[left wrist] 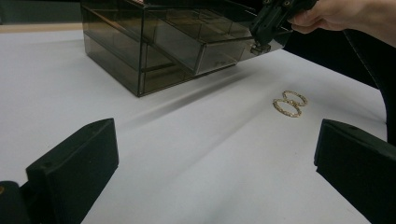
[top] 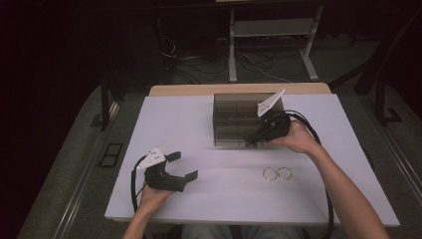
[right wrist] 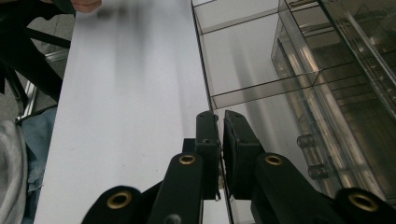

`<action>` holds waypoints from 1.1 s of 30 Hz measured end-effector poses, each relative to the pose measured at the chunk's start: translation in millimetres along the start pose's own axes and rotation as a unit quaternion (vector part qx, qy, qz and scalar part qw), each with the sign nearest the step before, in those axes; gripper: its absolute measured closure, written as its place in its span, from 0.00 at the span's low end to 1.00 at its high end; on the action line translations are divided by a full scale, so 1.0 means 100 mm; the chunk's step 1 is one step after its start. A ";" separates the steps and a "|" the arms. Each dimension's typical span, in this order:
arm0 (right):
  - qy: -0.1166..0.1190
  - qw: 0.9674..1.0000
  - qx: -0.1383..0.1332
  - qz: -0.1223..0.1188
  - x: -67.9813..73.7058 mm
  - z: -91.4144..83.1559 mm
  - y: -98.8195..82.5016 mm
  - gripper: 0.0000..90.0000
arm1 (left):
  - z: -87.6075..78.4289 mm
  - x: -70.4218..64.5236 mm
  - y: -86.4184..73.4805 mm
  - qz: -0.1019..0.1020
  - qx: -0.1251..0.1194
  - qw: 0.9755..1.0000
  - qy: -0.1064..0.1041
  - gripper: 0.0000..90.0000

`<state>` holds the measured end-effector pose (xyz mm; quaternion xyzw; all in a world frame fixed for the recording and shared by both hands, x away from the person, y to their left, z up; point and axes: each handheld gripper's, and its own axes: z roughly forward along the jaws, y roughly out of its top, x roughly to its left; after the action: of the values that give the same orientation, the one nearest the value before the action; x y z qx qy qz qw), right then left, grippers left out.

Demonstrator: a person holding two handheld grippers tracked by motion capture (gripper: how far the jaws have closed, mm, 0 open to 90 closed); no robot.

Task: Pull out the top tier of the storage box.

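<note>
High view: your right tool [top: 255,138] sits at the front lower edge of the smoky clear drawer box [top: 239,112] on the white worktop [top: 199,124]; your left tool [top: 183,167] hovers wide open near the front left.

Left gripper view: two gold rings [left wrist: 290,102] lie touching, well apart from the box.

Right gripper view: jaws nearly together, pinching the thin front wall of the pulled-out drawer [right wrist: 252,70].

Drawer knob [left wrist: 258,47] half behind tongs [left wrist: 266,35]
</note>
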<state>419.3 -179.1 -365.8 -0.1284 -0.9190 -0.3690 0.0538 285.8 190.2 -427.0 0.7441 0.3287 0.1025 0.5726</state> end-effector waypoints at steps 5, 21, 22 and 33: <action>0.003 1.000 0.003 0.003 0.01 0.00 0.00 0.93 | 0.00 0.00 0.00 0.000 0.000 1.000 0.000 0.00; 0.008 1.000 0.007 0.002 0.06 0.01 -0.01 0.93 | 0.00 0.00 0.00 -0.001 0.002 1.000 0.001 0.00; 0.008 1.000 0.007 0.001 0.06 0.01 -0.01 0.93 | 0.00 0.00 0.00 -0.001 0.002 1.000 0.000 0.00; 0.008 1.000 0.011 0.000 0.08 0.02 -0.01 0.93 | 0.00 0.00 0.00 -0.001 0.000 1.000 0.000 0.00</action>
<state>411.4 -176.8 -366.2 -0.1249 -0.9225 -0.3600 0.0621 285.6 189.7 -427.2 0.7438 0.3294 0.1020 0.5726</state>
